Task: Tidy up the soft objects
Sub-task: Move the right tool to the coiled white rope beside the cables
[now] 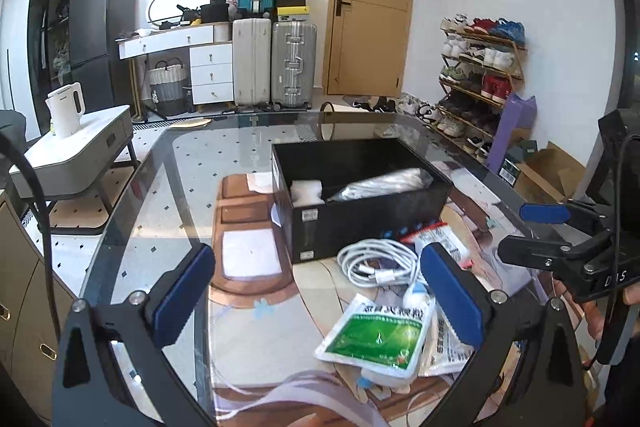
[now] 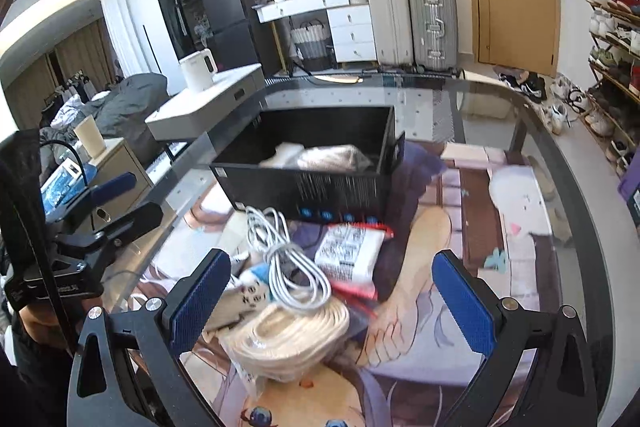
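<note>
The black box (image 1: 360,199) stands open on the glass table (image 1: 168,187), toward the far middle, and it is partly filled: a white foam-like block (image 1: 306,191) sits at its left end and a long item in crinkly clear wrap (image 1: 384,185) lies along the rest. So the sorting looks under way, not finished.

Still out on the table, in a heap just near of the box: a coil of smooth white cable (image 1: 376,261), a flat white packet with a red edge (image 2: 349,254), a glossy green-and-white sachet (image 1: 380,337) lying over other printed packets, and a bagged coil of flat cream cord (image 2: 288,341) nearest the right tool. All are limp or pliable things; the pouches are thin film, the cords round or ribbon-like loops.

The left tool (image 1: 318,301) hovers over the near-left of the heap, its blue ribbed pads wide apart, nothing between them. The right tool (image 2: 332,305) is also spread wide above the cream cord and cable, gripping nothing.

By my reckoning most of the heap is still to go into the box.
</note>
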Motion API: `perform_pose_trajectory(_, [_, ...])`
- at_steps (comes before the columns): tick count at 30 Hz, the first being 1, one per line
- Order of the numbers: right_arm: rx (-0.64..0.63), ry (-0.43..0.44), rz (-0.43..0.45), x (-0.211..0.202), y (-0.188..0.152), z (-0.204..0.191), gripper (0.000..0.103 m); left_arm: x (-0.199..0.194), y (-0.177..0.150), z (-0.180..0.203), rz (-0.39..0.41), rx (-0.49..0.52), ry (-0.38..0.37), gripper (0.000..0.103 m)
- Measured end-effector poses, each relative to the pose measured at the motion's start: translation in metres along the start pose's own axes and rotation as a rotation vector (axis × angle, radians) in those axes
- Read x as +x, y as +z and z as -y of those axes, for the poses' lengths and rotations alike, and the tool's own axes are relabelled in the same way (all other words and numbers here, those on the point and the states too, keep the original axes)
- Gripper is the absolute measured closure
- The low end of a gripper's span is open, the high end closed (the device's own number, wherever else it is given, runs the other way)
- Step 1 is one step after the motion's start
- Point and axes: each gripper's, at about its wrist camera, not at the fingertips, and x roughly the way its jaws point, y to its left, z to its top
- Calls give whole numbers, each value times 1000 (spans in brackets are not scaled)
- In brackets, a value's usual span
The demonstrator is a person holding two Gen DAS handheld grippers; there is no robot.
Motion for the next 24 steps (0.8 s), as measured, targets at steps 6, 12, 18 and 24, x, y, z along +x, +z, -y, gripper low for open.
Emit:
perform_pose_trajectory(6, [-14, -28, -28, 2, -6, 0, 1, 5, -14, 6, -34, 5, -17, 0])
perform_pose_trajectory(12, [-10, -2, -72, 8, -9, -3, 1, 11, -25, 10, -71, 13, -32, 0])
perform_pose_trajectory(18, [-29, 23, -127, 18, -13, -13, 1, 12, -31, 13, -86, 24, -41, 0])
perform_pose_trajectory(24, [-49, -4, -180, 31, -21, -18, 1, 12, -33, 14, -77, 26, -33, 0])
